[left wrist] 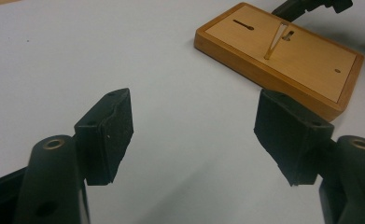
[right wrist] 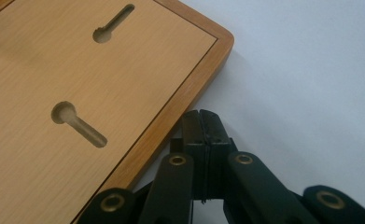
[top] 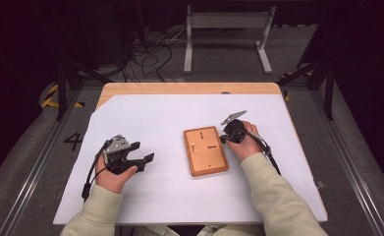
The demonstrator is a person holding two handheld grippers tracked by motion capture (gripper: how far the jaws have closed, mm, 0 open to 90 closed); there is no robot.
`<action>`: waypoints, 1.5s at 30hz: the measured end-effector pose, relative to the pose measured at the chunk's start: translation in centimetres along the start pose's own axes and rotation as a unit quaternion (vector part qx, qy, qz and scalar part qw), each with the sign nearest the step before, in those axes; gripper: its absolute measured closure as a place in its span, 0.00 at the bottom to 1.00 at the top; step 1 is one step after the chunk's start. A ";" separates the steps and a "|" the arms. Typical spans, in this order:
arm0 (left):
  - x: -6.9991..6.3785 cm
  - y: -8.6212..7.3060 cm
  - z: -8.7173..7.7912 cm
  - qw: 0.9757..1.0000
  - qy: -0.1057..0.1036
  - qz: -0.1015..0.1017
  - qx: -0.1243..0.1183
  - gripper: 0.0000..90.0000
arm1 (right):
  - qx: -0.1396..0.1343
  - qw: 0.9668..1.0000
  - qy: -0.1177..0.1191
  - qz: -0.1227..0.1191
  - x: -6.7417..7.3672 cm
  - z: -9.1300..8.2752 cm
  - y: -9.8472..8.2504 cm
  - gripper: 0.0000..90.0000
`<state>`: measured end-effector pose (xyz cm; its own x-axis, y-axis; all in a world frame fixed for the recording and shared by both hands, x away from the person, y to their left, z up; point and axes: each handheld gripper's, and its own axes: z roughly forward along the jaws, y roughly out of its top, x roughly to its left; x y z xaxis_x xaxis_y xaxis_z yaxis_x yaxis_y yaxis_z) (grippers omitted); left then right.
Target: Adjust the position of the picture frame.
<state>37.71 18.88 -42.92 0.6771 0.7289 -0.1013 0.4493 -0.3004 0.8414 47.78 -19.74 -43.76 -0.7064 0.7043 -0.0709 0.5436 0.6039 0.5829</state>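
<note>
The right hand-held gripper [right wrist: 203, 154], jaws pressed together on nothing, sits against the wooden board's [top: 205, 151] right edge (mid-counter); the left hand-held gripper [top: 141, 162] rests spread apart, well left.

Probably lab: rig frame [top: 322, 69], floor cables [top: 150, 54].

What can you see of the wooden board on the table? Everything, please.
The wooden board is a flat rectangular block, light wood with a darker orange-brown rim and rounded corners. Its top has keyhole-shaped slots and a small hole; a thin pale peg stands in it, leaning. It lies flat on the white table cover, near the middle. The right gripper, jaws shut, sits right at its edge; actual contact can't be told.
</note>
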 end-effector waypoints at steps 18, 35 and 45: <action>-4.8 0.2 5.1 0.985 -0.154 0.055 0.060 0.97 | -0.056 0.998 -0.016 0.019 -0.1 -5.2 -2.1 1.00; -8.3 1.0 10.2 0.971 -0.184 0.098 0.114 1.00 | -0.075 0.996 -0.029 0.045 -1.3 -8.0 -4.1 1.00; -11.6 2.4 12.9 0.967 -0.198 0.114 0.115 1.00 | -0.071 0.996 -0.025 0.043 -1.2 -8.3 -3.7 1.00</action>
<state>38.46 1.76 -46.54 0.9231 0.3488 -0.1617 0.3499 -0.5878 0.7295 42.90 -25.90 -39.14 -0.6340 0.7714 -0.0544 0.5293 0.4841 0.6968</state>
